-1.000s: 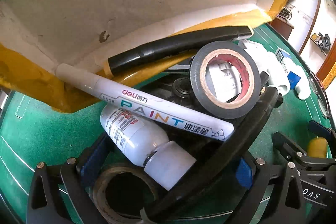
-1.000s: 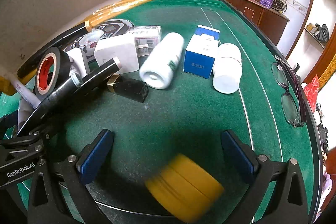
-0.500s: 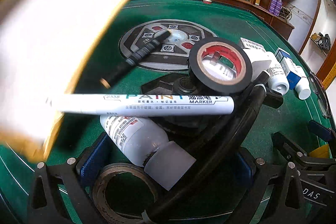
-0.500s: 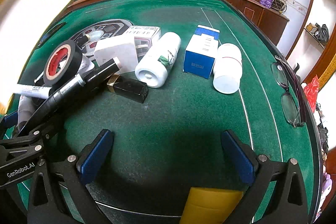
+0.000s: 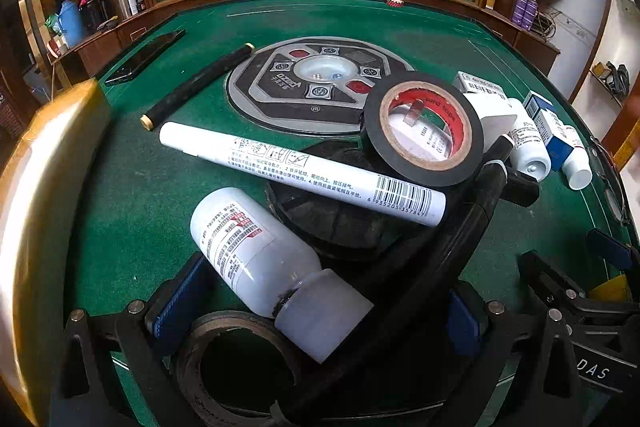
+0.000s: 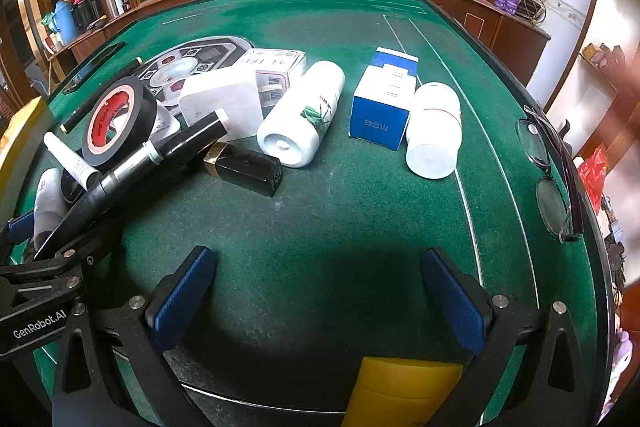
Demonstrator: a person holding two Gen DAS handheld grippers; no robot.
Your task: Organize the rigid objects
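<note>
A pile of objects lies on the green felt table (image 6: 360,211). In the left wrist view a white bottle (image 5: 264,267), a white paint marker (image 5: 300,173), a black tape roll (image 5: 424,127), a long black tube (image 5: 432,267) and a dark ring (image 5: 240,367) lie close in front. My left gripper (image 5: 316,311) is open, with the bottle's cap, the ring and the tube between its pads. My right gripper (image 6: 316,303) is open and empty over bare felt. A yellow roll (image 6: 404,387) lies at its base. White bottles (image 6: 304,115), a blue box (image 6: 384,99) and a black case (image 6: 244,167) lie ahead.
A yellow-edged cardboard box (image 5: 36,227) is blurred at the far left. A black stick (image 5: 196,87) and a phone (image 5: 144,57) lie by the round centre panel (image 5: 320,87). Glasses (image 6: 552,179) lie at the right table edge. A wooden rail rims the table.
The cardboard box that covered the pile has swung away to the left, uncovering the table. The paint marker has rolled and turned. The yellow roll has settled at the right gripper's base.
</note>
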